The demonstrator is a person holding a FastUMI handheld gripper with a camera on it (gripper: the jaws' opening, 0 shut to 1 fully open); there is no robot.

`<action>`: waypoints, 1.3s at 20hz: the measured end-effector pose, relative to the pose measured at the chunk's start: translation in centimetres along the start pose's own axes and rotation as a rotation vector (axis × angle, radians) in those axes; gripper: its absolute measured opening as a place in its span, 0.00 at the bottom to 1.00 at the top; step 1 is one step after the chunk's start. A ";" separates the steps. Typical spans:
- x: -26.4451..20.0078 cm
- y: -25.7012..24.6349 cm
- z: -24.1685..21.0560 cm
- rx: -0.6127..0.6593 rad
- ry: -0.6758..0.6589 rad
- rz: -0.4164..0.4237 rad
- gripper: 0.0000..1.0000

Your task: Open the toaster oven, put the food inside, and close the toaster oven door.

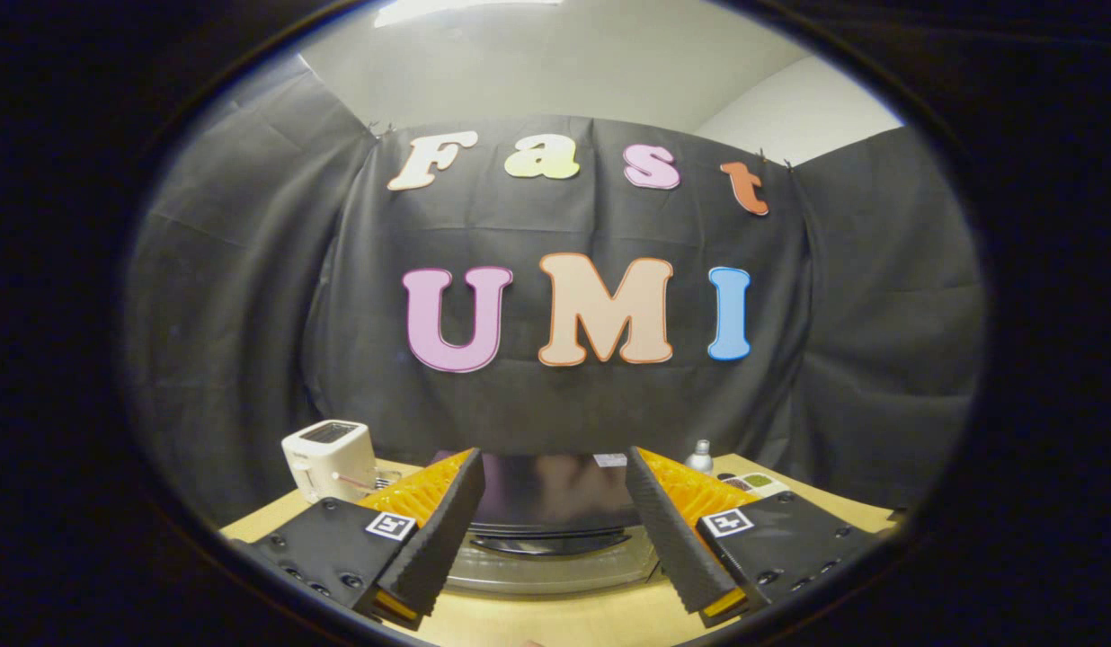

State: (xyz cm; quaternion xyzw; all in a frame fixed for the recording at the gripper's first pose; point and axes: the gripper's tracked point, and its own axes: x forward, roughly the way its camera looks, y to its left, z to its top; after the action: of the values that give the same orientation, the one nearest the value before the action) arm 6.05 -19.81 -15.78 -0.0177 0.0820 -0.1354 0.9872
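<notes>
The gripper [551, 503] is held with its fingers spread wide and nothing between them. Just ahead, the toaster oven [555, 512] blocks the way forward, its dark door closed. A white toaster [331, 458] stands beside it on one side, a small bottle [699, 456] on the other. Bare table [555, 620] lies below the fingers.

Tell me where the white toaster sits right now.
In the gripper view, the white toaster stands on the wooden table, left of the open gripper and beyond its left finger, beside the toaster oven, against the booth's black cloth.
</notes>
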 end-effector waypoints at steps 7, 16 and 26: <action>3.6 -1.4 -3.6 0.101 0.013 0.022 0.99; 6.0 -1.2 -8.3 0.161 0.049 0.000 0.99; 5.8 -1.1 -10.2 0.132 0.052 -0.075 0.98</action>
State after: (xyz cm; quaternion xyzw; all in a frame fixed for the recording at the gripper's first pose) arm 9.54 -22.61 -26.69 0.0480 0.0979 -0.1775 0.9781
